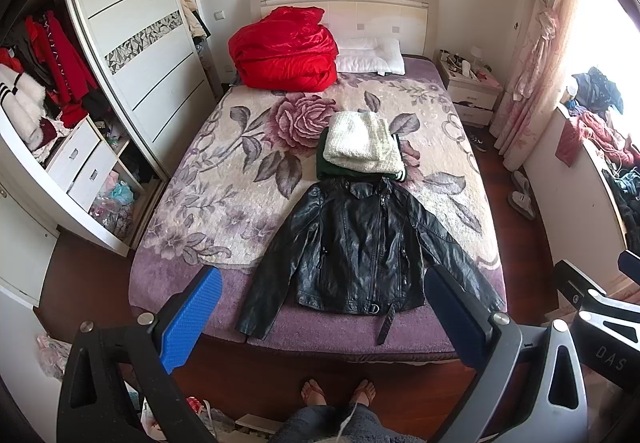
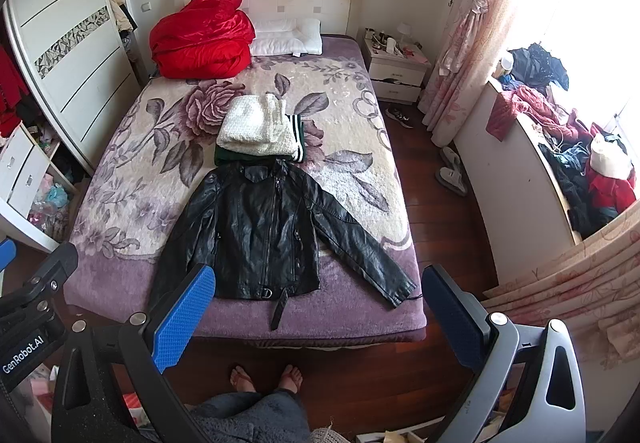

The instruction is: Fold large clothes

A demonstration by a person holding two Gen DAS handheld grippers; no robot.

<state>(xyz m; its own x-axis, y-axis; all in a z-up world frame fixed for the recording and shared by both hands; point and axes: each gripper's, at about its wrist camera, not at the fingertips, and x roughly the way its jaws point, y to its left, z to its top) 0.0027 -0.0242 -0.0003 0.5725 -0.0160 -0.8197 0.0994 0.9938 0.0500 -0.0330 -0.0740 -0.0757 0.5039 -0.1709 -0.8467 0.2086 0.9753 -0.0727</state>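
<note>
A black leather jacket lies flat, front up and zipped, sleeves spread, near the foot of the bed; it also shows in the right wrist view. Behind its collar sits a stack of folded clothes: a white knit on a dark green garment, also in the right wrist view. My left gripper is open and empty, held high above the bed's foot edge. My right gripper is open and empty, at the same height, to the right of the left one.
A red duvet and white pillow lie at the headboard. An open wardrobe stands left, a nightstand and curtain right, a cluttered window ledge far right. Slippers lie on the wood floor. The person's feet stand at the bed's foot.
</note>
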